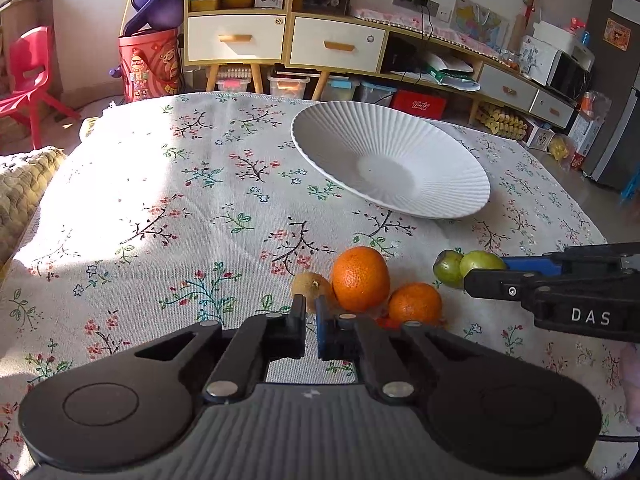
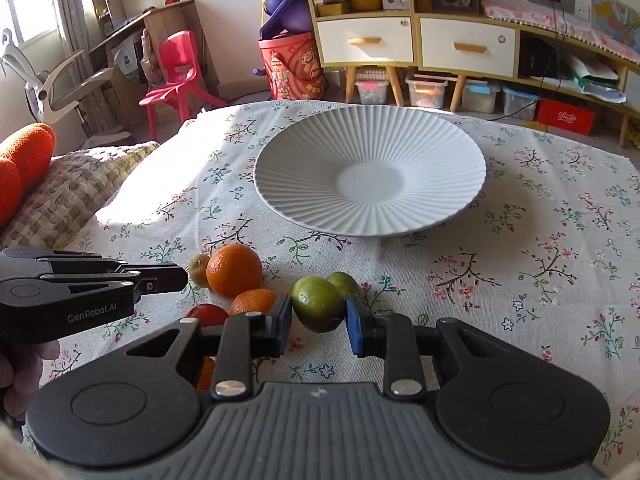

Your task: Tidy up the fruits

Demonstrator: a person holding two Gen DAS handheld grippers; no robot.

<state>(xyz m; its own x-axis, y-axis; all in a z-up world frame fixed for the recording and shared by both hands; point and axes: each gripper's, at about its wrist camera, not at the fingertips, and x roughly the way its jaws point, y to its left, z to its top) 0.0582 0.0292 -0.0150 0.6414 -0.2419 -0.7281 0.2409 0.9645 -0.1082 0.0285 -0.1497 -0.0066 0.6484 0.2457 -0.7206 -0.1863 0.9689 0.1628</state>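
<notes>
Left gripper (image 1: 310, 312) hovered low over the floral tablecloth (image 1: 160, 200) with its jaws drawn nearly together and nothing between them, its tips just short of a small brown fruit (image 1: 310, 286), perhaps a kiwi or longan; I could not tell which. Touching that fruit at its 3 o'clock sat the larger orange (image 1: 361, 279), and at the orange's 4 o'clock lay the smaller orange (image 1: 415, 304), with a red fruit (image 2: 208, 314) mostly hidden beside it. Further right, the right gripper (image 2: 318, 316) stood with jaws spread around the nearer green fruit (image 2: 318, 304); whether the pads touched its skin could not be told. A second green fruit (image 2: 344, 282) rested against it at 1 o'clock. The white ribbed plate (image 2: 280, 184) lay empty at 12 o'clock, well apart from the pile.

Judging by looks, these fruits would be light, firm and round, with smooth skin apt to slip or roll. Gripping across the widest middle, gently, seemed best; the plate looked breakable.
</notes>
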